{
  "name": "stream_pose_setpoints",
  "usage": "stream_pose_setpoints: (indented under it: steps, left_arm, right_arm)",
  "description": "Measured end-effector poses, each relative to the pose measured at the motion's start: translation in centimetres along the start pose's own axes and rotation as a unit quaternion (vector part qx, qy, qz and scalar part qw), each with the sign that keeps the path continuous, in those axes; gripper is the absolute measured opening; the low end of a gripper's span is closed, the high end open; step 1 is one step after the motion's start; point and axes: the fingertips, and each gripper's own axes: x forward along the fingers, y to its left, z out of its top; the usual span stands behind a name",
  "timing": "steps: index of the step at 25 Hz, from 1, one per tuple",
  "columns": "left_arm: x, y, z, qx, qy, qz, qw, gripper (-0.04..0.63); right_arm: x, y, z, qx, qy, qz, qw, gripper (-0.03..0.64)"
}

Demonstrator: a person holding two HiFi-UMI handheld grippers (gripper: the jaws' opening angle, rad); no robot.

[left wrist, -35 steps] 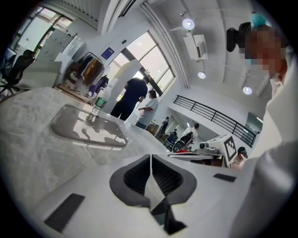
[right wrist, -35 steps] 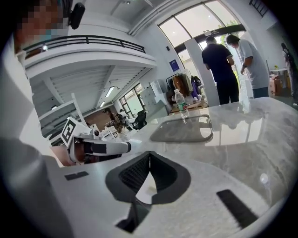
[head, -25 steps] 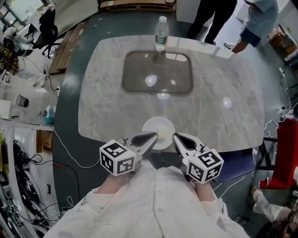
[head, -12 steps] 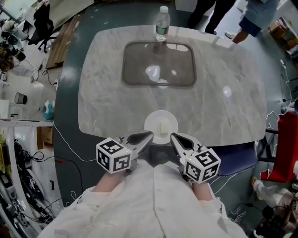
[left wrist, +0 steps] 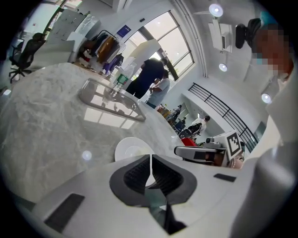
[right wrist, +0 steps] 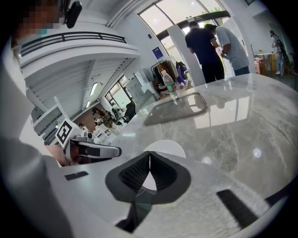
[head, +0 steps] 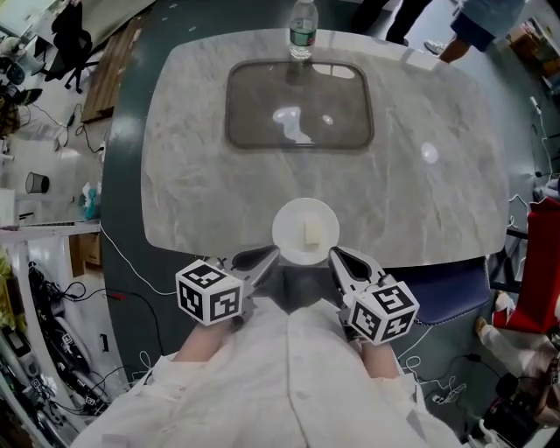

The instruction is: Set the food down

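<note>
A white plate sits at the near edge of the marble table, with a small pale piece of food lying on it. My left gripper hangs just off the table edge, at the plate's lower left, its jaws shut on nothing. My right gripper mirrors it at the plate's lower right, also shut and empty. In the left gripper view the plate shows just beyond the closed jaws. The right gripper view has the plate behind its closed jaws.
A recessed grey basin lies in the table's far half, with a water bottle standing behind it. Two people stand beyond the far edge. Cables and clutter lie on the floor at left, and a blue seat at right.
Both grippers have sunk and drawn back from the plate toward my body. The plate now shows whole ahead of their tips. Jaws stayed shut.
</note>
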Motion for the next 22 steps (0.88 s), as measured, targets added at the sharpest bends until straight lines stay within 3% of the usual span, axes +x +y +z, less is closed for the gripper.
stream_pose_setpoints:
  steps: [7,15,22]
  left_arm:
    - [0.4,1.1,-1.5,-0.028,0.021,-0.004,0.9994,0.023]
    - [1.1,3.0,-3.2,-0.046,0.055,0.021,0.9972,0.025]
    - [1.9,3.0,-3.5,-0.08,0.059,0.002,0.9951,0.025]
  right_arm:
    - [0.9,-0.2,-2.1,0.02,0.035,-0.003,0.999,0.003]
    - [1.3,-1.5,-3.1,0.038,0.027,-0.032,0.998,0.005]
    - [1.6,-1.3,-4.4,0.056,0.039,-0.025,0.997,0.005]
